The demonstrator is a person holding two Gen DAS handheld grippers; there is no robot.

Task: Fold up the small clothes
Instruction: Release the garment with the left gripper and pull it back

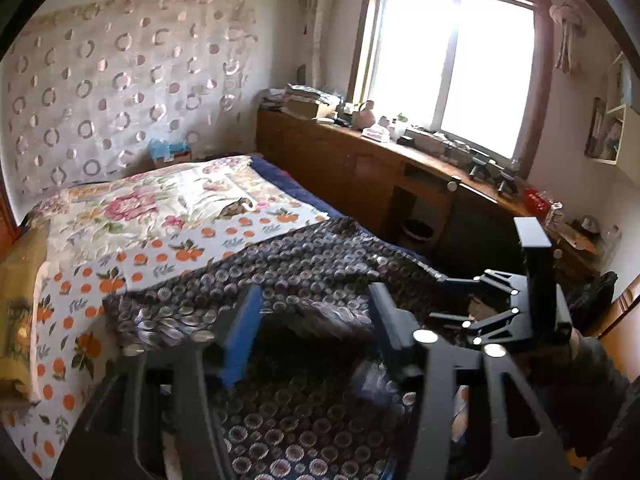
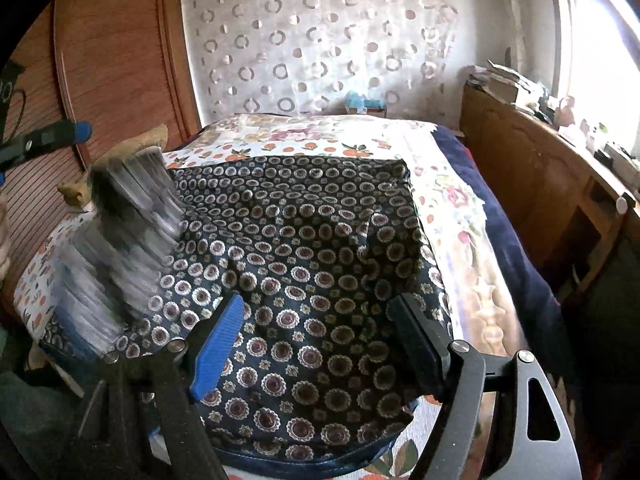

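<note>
The left gripper (image 1: 316, 320) has its fingers spread, with nothing pinched between them; they hang above the dark navy garment printed with round floral medallions (image 1: 304, 264). The right gripper (image 2: 320, 344) likewise stands with its blue-padded finger (image 2: 218, 346) and its black one wide apart, poised over the same cloth (image 2: 304, 264) without clamping it. The garment lies spread across the near half of the bed, rumpled in places, and its left part is blurred in the right wrist view. Under it is a white bedspread with oranges and pink flowers (image 2: 452, 200). Beside the bed runs a long wooden cabinet (image 1: 360, 160) crowded with small items beneath a bright window (image 1: 452, 68). A pale curtain with ring patterns (image 2: 320, 40) hangs behind the bed.
</note>
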